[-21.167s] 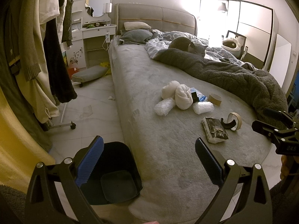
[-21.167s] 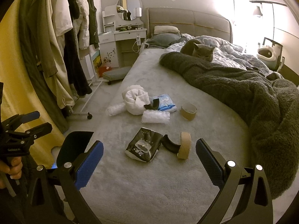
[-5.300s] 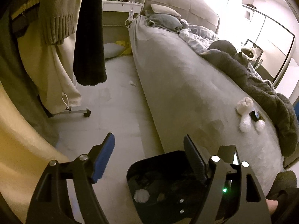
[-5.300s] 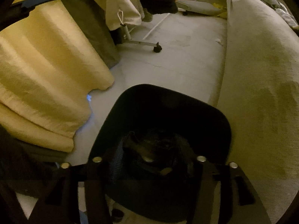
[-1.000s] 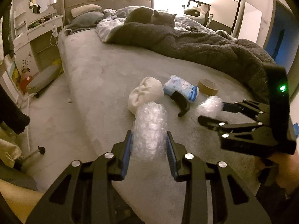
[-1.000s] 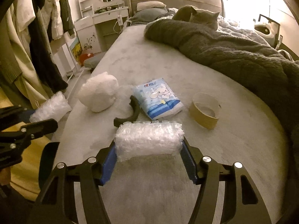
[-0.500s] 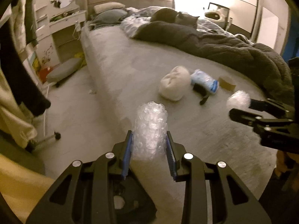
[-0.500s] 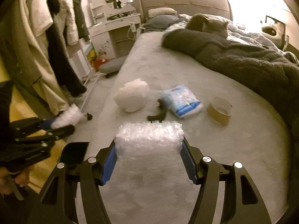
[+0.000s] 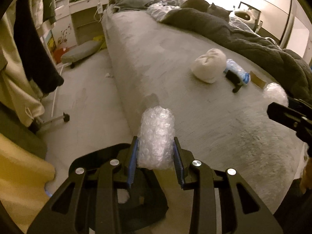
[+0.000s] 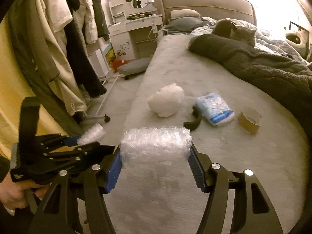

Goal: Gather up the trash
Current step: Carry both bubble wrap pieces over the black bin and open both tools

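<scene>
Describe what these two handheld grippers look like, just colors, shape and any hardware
Both the left gripper and right gripper are matte black with cut-out, triangular frames, silver round bolts at the joints, and blue ridged pads lining the fingers. A bare hand grips the left one's handle. No cables show.

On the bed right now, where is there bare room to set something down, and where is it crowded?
Bare: the bed surface between the near edge and the tape roll, and the strip from the white bundle toward the pillows. Crowded: bundle, black curved piece and tissue pack cluster together; the dark blanket covers the right side.
</scene>
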Demonstrator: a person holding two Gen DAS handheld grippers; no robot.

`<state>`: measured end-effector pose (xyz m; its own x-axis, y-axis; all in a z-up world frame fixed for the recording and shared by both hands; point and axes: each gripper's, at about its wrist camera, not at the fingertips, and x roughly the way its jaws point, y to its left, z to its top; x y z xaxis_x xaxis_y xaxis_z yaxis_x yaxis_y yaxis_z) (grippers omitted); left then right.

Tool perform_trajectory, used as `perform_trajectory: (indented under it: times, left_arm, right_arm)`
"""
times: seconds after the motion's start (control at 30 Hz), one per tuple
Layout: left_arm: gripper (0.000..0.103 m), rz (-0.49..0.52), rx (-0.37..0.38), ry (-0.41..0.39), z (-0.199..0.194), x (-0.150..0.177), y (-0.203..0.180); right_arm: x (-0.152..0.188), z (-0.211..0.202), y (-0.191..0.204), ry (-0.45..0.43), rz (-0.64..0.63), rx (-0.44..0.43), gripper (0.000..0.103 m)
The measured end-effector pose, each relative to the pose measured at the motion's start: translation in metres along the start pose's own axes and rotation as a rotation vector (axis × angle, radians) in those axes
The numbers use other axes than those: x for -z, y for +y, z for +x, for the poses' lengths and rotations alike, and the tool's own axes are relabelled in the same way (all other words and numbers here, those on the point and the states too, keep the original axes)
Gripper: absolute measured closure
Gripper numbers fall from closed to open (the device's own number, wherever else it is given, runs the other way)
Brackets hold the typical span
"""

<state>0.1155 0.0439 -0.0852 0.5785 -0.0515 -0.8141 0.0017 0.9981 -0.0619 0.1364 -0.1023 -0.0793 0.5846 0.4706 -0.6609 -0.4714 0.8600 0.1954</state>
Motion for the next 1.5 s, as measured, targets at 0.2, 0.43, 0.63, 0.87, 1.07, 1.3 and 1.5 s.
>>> perform_trajectory:
  times: [0.2, 0.43, 0.63, 0.87, 1.07, 1.3, 1.5]
  left_arm:
    - [0.066, -0.031, -0.020, 0.040, 0.011, 0.007, 0.012]
    - [0.066, -0.067, -0.036, 0.108, 0.027, 0.021, 0.030]
    - [0.066, -0.092, -0.057, 0.161, 0.040, 0.034, 0.048]
    - [0.066, -0.141, -0.055, 0.215, 0.049, 0.043, 0.070]
    - [0.066, -0.173, -0.054, 0.250, 0.054, 0.054, 0.087]
    - [0.066, -0.211, -0.028, 0.292, 0.058, 0.070, 0.102]
    - [0.065, -0.227, -0.005, 0.354, 0.066, 0.085, 0.115]
  right_arm:
    - [0.000, 0.005, 0.014, 0.011, -0.028, -0.017, 0.039]
    - [0.001, 0.013, 0.023, 0.025, -0.037, -0.033, 0.039]
    - [-0.002, 0.023, 0.036, 0.038, -0.057, -0.048, 0.039]
    - [-0.005, 0.037, 0.057, 0.055, -0.087, -0.072, 0.039]
    - [-0.007, 0.049, 0.076, 0.072, -0.114, -0.093, 0.039]
    - [-0.009, 0.065, 0.099, 0.096, -0.145, -0.121, 0.039]
    - [-0.010, 0.086, 0.113, 0.135, -0.151, -0.152, 0.039]
